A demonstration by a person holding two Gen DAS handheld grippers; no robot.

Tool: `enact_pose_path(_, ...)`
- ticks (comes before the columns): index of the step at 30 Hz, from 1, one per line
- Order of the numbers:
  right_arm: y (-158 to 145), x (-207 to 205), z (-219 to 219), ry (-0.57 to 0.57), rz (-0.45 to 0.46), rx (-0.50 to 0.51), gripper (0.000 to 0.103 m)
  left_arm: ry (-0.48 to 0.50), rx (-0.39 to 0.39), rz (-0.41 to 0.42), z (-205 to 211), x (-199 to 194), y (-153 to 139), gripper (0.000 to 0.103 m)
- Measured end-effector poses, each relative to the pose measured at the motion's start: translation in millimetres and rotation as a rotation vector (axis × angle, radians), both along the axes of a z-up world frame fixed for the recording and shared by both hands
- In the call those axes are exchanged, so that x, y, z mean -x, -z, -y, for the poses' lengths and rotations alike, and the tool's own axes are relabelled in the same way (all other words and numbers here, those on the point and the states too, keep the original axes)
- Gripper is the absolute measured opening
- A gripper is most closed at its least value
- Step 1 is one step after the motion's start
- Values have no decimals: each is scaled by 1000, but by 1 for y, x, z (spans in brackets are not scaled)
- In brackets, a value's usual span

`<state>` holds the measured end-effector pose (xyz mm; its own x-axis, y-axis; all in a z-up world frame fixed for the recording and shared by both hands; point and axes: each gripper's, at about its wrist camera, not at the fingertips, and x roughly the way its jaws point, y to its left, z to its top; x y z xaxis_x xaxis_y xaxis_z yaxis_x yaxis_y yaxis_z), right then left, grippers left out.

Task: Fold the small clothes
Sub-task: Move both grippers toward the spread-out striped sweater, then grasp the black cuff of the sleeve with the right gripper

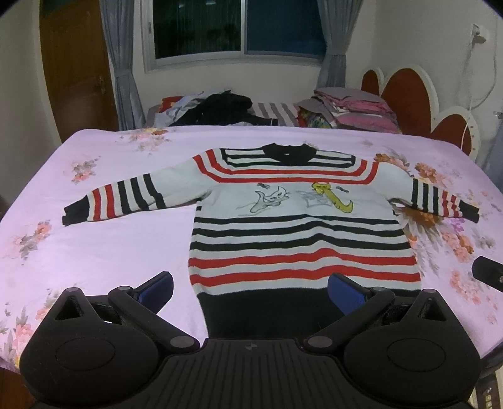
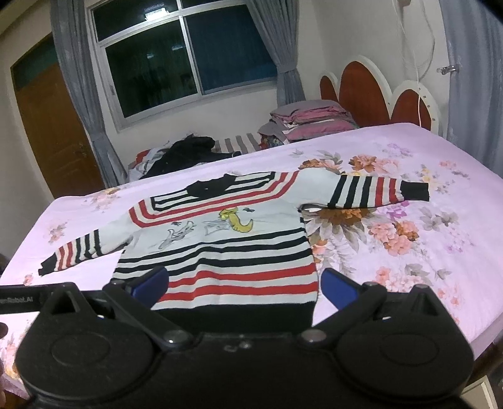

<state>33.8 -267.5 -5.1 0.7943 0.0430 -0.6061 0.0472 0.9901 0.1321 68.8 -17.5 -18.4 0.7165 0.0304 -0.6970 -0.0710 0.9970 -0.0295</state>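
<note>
1. Both grippers, left gripper and right gripper, are hovering with jaws spread wide, gripping nothing, above the near hem.
2. Striped sweater is lying flat, sleeves outstretched, on the floral bed.
3. Clothes pile is sitting far behind.

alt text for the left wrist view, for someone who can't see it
A small striped sweater in white, black and red lies flat and unfolded, sleeves spread, on a pink floral bedsheet. The open left gripper hovers at its black hem, blue-padded fingers wide apart and holding nothing. Behind are piled clothes, a dark window and a wooden door.
</note>
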Motion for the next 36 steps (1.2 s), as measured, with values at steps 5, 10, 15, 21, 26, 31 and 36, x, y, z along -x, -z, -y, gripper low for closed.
enact_pose_path(5, 10, -22, 17, 23, -13, 1, 103, 2, -9, -9, 9, -25, 7, 103)
enact_pose_path(10, 19, -47, 38, 48, -20, 10, 103, 17, -8, -7, 22, -54, 15, 103)
enact_pose_path(15, 29, -80, 72, 103, -26, 13, 103, 13, 3, -21, 33, -88, 22, 103)
enact_pose_path(21, 46, -127, 121, 184, -68, 16, 103, -23, 17, -17, 44, -130, 29, 103)
enact_pose_path(26, 64, -169, 164, 252, -95, 36, 103, -29, -5, -25, 54, -166, 41, 103)
enact_pose_path(31, 87, -205, 208, 325, -121, 11, 103, -50, -30, -30, 64, -198, 56, 103)
enact_pose_path(36, 115, -243, 251, 405, -170, -42, 98, -48, -65, -38, 76, -222, 65, 103)
